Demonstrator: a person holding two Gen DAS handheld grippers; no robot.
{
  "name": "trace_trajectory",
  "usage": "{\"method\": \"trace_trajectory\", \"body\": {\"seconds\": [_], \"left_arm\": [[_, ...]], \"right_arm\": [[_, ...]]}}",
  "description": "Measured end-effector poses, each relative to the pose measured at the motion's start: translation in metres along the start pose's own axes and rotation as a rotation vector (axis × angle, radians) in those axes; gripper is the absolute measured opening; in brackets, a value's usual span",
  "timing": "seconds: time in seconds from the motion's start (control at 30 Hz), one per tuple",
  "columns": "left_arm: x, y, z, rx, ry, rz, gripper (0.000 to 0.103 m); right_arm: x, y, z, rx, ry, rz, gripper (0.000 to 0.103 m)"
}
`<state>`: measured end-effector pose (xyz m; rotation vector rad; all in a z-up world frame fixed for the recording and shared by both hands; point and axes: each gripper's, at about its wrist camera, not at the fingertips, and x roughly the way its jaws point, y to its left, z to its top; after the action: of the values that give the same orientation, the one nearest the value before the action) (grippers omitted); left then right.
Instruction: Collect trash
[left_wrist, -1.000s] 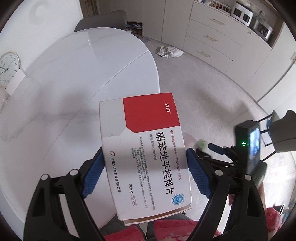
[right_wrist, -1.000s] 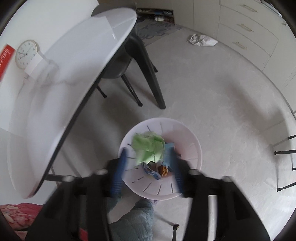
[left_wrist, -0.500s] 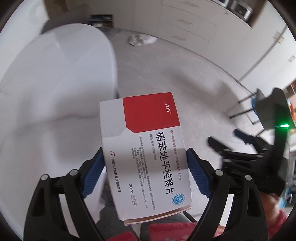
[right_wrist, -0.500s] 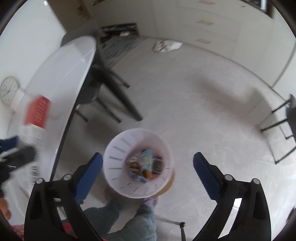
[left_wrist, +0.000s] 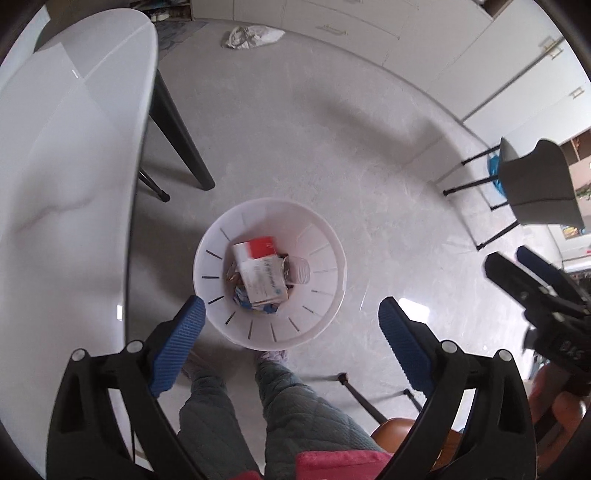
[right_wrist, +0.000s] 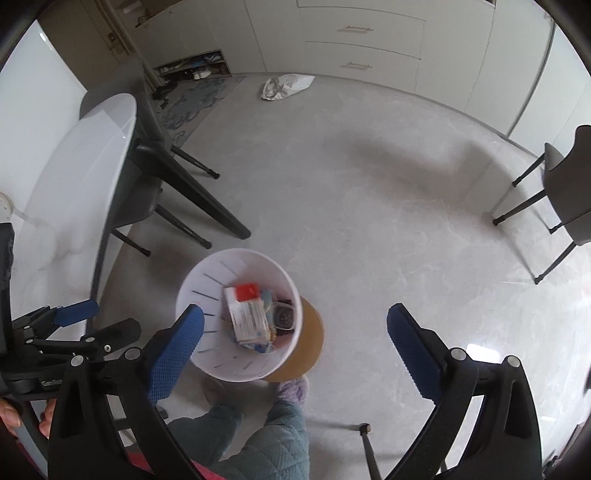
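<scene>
The print on the red-and-white box (left_wrist: 260, 271) in the bin (left_wrist: 321, 236) ahead of the left fingers (left_wrist: 177, 341) is too blurred to read; scraps (left_wrist: 243, 297) beneath it are mostly covered and cannot be told apart, and the counter (left_wrist: 62, 184) left of those fingers is cut by the edge

Pale marbled floor (left_wrist: 332, 147), white table (left_wrist: 66, 184), cream cabinets (right_wrist: 369, 44) behind

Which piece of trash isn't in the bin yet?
The crumpled white bag lying on the floor by the drawer cabinets. The red-and-white medicine box and the other scraps already sit inside the white bin.
</scene>
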<state>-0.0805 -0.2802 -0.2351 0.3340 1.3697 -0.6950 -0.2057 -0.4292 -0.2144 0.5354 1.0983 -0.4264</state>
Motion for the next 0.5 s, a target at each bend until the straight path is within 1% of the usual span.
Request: {"method": "trace_trajectory", "body": {"seconds": [0.1,0.23,0.27,0.3,0.33,0.37,0.43,0.47,0.5], "left_arm": [[-0.025,0.008,0.000,-0.021,-0.066,0.012,0.091],[-0.092,0.034,-0.003,-0.079,-0.230,0.056,0.091],[-0.108,0.042,-0.005,-0.092,-0.262,0.069,0.091],[-0.132,0.052,-0.006,-0.112,-0.312,0.096,0.091],[-0.157,0.064,-0.010,-0.134,-0.370,0.130,0.091],[-0.175,0.073,-0.011,-0.151,-0.406,0.157,0.091],[-0.227,0.099,-0.020,-0.207,-0.504,0.234,0.091],[-0.241,0.107,-0.023,-0.224,-0.528,0.250,0.094],[-0.267,0.120,-0.029,-0.260,-0.575,0.289,0.095]], "right_arm": [[-0.007,0.019,0.007,-0.026,-0.016,0.029,0.099],[-0.026,0.067,0.027,-0.107,-0.065,0.096,0.099],[-0.036,0.089,0.034,-0.147,-0.087,0.123,0.099],[-0.043,0.103,0.039,-0.173,-0.103,0.142,0.099],[-0.055,0.127,0.046,-0.217,-0.130,0.178,0.099],[-0.063,0.142,0.051,-0.242,-0.148,0.199,0.099],[-0.088,0.186,0.063,-0.315,-0.206,0.257,0.099],[-0.099,0.203,0.068,-0.341,-0.229,0.280,0.100],[-0.114,0.227,0.074,-0.374,-0.259,0.312,0.101]]}}
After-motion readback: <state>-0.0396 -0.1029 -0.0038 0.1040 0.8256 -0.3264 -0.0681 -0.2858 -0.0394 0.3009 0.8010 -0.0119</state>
